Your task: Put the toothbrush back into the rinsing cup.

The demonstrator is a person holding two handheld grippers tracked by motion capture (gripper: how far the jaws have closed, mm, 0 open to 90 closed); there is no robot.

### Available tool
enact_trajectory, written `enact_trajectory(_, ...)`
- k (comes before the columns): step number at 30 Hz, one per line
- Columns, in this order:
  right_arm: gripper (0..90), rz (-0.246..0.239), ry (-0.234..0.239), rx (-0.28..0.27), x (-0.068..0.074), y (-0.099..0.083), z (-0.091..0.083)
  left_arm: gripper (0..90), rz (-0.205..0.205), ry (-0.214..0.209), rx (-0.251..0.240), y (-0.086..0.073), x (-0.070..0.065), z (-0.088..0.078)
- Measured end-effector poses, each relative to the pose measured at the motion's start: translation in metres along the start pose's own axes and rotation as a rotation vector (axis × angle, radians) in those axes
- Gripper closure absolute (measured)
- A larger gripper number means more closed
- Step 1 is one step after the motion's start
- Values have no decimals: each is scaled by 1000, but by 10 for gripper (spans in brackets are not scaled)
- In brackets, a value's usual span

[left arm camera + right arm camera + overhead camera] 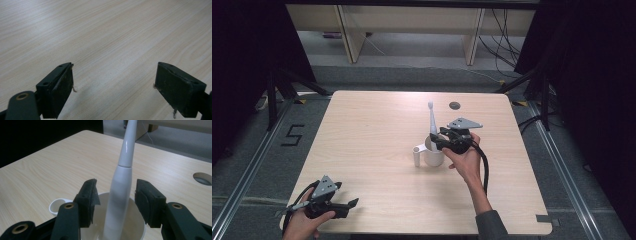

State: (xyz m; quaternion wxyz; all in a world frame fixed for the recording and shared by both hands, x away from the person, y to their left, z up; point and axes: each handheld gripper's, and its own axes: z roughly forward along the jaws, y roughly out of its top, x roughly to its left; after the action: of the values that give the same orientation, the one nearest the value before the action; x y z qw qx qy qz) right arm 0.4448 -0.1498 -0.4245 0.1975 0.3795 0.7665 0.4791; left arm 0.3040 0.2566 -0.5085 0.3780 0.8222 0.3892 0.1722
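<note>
Light wood, that's the table [377, 130], pale grain all over, with a small round hole [454, 105] near the far edge. Roughly in the middle sits a white cup [434, 157] with a little side holder [418, 152] stuck on its left. An electric toothbrush [431, 122], also white, stands in the cup, leaning a touch, head up.

The right gripper [438, 141] is held by the person's right hand [467, 160] right at the cup's rim. In the right gripper view the gripper [117, 200] has its two black jaws either side of the toothbrush [120, 190] handle, just above the cup [136, 232]. There's a visible gap between each pad and the handle, so the jaws are partly open around it, not squeezing it. The side holder [56, 206] peeks out to the left of the jaws there, and the hole [203, 178] shows at the far right.

The left gripper [352, 203] is way off at the near left corner of the table, held in the left hand [304, 225], well apart from the cup. In the left gripper view, that gripper [113, 82] has its jaws spread wide with just bare tabletop [105, 37] between them, holding nothing. A cable [484, 165] trails back from the right gripper along the forearm.
</note>
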Motion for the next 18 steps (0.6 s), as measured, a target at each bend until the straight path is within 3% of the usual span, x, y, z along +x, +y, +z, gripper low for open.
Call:
enact_trajectory(2,516,20,-2,5,1,0,-2,148,0,1,3,0,0,0)
enact_trajectory(5,504,1,-12,-6,0,0,-4,148,-1,1,0,0,0,0)
enact_trajectory(9,484,19,4,-22,0,1,-8,148,-6,5,-9,0,-1,1)
enact_trajectory(18,376,39,4,-30,3,2,-12,147,-4,3,-4,0,0,1)
